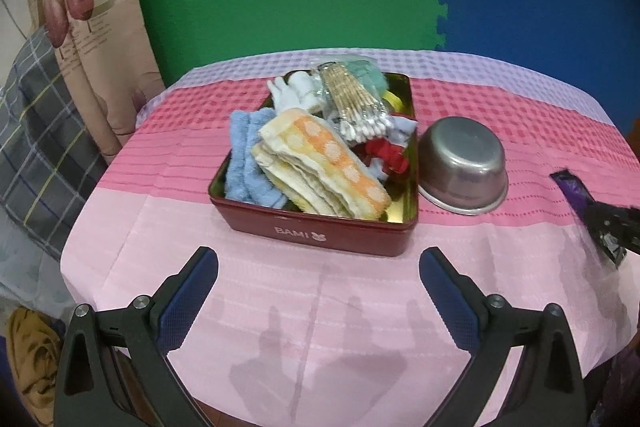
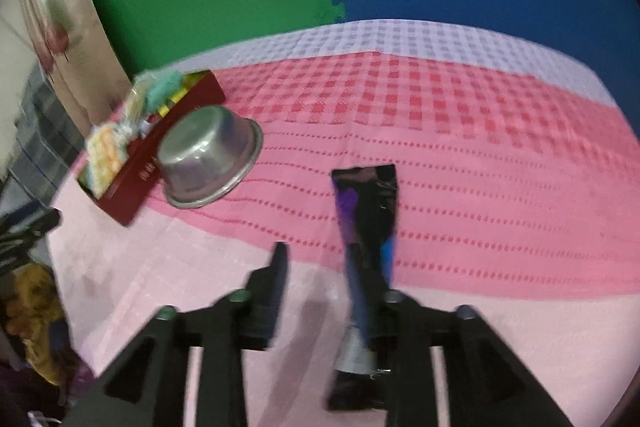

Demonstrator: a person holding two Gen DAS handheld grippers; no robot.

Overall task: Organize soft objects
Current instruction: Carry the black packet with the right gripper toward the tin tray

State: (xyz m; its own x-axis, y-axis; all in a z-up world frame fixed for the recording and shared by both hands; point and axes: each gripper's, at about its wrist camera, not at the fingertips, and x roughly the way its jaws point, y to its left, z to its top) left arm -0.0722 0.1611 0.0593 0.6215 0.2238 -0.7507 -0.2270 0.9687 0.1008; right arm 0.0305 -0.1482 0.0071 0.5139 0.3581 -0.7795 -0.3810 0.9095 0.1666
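The red tin [image 1: 316, 231] sits in the middle of the left wrist view, on the pink cloth over the bench [image 1: 160, 227]. It is full of soft things: a blue towel [image 1: 244, 163], an orange and yellow towel [image 1: 324, 167], white gloves [image 1: 296, 91] and a bag of cotton swabs [image 1: 356, 103]. An upside-down metal bowl [image 1: 462, 163] sits just to the right of the tin. The left tool [image 1: 320, 263] is wide open and empty, low in the picture, in front of the tin. In the right wrist view, the right tool [image 2: 332, 267] has a gap between its fingers. A dark purple packet [image 2: 366, 227] leans against the right finger, and the left finger does not touch it. So the packet looks loose, not squeezed. I think the job now is to get this packet into the tin. To do it well, the right tool should close gently on the packet's middle first, so it does not slip. Then it should go up and over the bowl, not bump it, and set the packet down in the bare spot at the tin's near right corner.
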